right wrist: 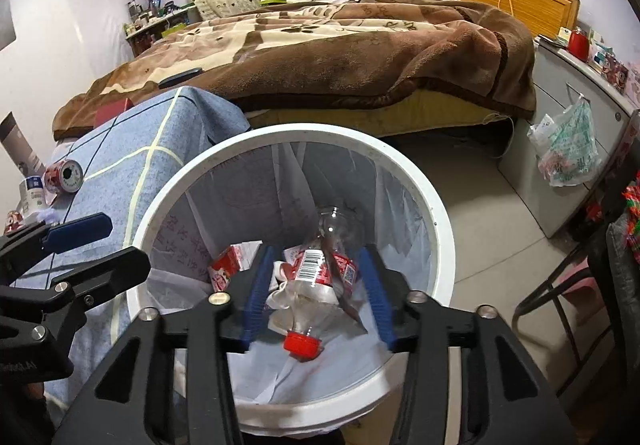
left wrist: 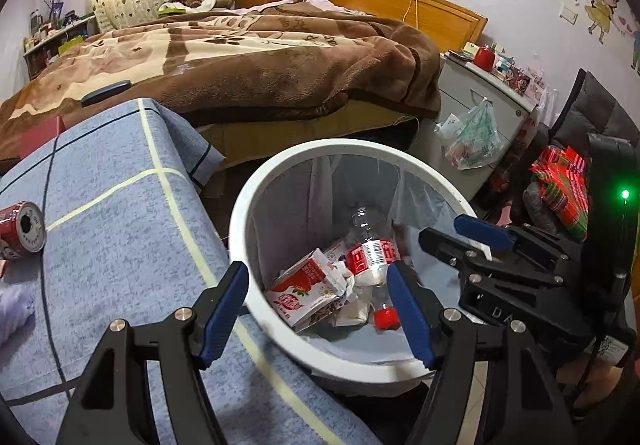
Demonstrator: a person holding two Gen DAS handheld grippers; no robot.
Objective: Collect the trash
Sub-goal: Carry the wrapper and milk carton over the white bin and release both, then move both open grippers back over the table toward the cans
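Both claws are up over the white trash bin [right wrist: 442,229], which sits on the floor right beside the table [left wrist: 120,245] with the blue checked cloth. The left claw [left wrist: 318,311] is spread wide with nothing between its blue pads [left wrist: 224,309], hanging over the bin's near-left rim where it meets the table edge. The right claw [right wrist: 318,287] is also wide open and empty, pointing straight down into the bin.

Inside the bin, on the clear liner bag, there's a crushed plastic bottle [right wrist: 320,269] with a red label and red cap, cap end pointing near. To its left lies a flattened red and white carton [left wrist: 308,289], with some crumpled white paper [left wrist: 352,309] tucked between and under them.

Still out on the table: a red can [left wrist: 22,227] lying on its side at the far left, open top facing the cameras. In the right wrist view a small white bottle [right wrist: 34,193] stands just beside it on the left.

Behind everything is a bed [right wrist: 360,45] with a brown blanket, and a plastic bag [right wrist: 568,149] hangs off a grey cabinet [right wrist: 560,93] on the right.
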